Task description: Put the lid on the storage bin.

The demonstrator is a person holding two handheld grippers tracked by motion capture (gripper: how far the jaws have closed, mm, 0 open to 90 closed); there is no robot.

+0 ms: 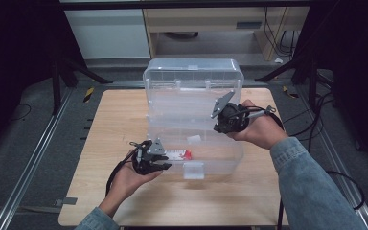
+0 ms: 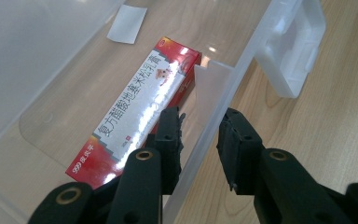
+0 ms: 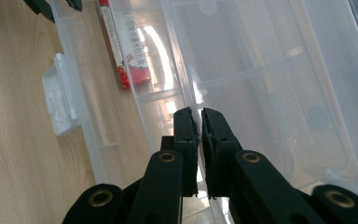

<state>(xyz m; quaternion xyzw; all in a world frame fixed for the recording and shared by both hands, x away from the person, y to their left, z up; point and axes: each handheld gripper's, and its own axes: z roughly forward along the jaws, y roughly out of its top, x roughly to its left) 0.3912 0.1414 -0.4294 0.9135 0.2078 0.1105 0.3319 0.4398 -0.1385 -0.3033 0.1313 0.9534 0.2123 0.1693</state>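
Observation:
A clear plastic box stands on the wooden table with its lid raised upright. Inside lies a red and white carton along the front wall. My left gripper is open and straddles that front wall, one jaw inside beside the carton, the other outside. My right gripper is at the box's right rear, its jaws shut on a thin clear edge where the lid meets the base.
A white latch juts from the front wall. A small white label lies on the box floor. Bare table lies left of and in front of the box. Dark stands and cables flank the table.

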